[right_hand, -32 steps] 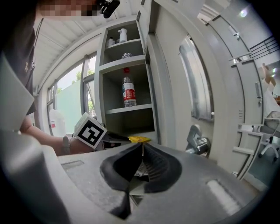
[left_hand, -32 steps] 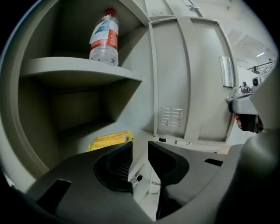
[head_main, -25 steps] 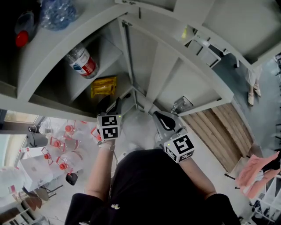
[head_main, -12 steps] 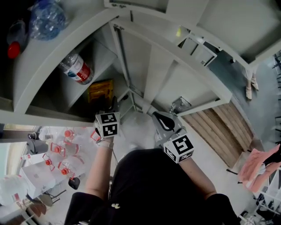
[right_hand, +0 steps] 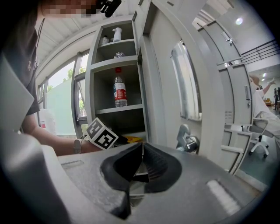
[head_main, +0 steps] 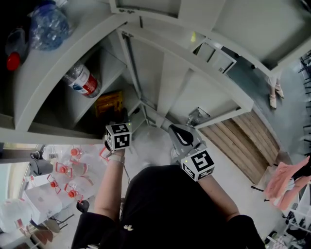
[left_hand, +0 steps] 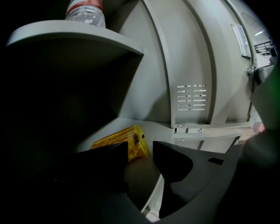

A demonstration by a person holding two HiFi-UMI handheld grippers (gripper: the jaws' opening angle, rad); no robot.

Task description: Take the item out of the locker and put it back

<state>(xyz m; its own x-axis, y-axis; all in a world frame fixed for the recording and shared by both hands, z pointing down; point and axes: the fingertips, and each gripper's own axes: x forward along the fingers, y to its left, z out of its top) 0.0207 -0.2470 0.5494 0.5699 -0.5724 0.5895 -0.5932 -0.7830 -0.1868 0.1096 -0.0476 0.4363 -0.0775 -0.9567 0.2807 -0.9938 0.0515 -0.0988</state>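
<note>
one yellow packet [left_hand: 124,140] lies flat on the lower shelf [left_hand: 157,127] of the locker [head_main: 165,73], towards the shelf's left side and back from its front edge. a bottle [left_hand: 85,9] stands on the upper shelf [left_hand: 74,37], well apart from the packet.

the left hand-held gripper [left_hand: 141,152] points down into the lower compartment. its jaws stand apart, having just been opening, and nothing is between them; the packet lies just beyond the tips, mostly ahead of the left jaw. the right hand-held gripper [right_hand: 142,151] hangs outside the locker, its jaws pressed together on nothing.

the step in hand looks like the reach for the packet. it would go best with a small shift to the left, so that the packet's near corner comes between the jaws rather than under one. the approach should be low along the shelf, with a gentle close, as the pouch probably crumples. the compartment is dark, so its near edge may or may not sit lifted. on the way out, stay under the upper shelf's front edge.
</note>
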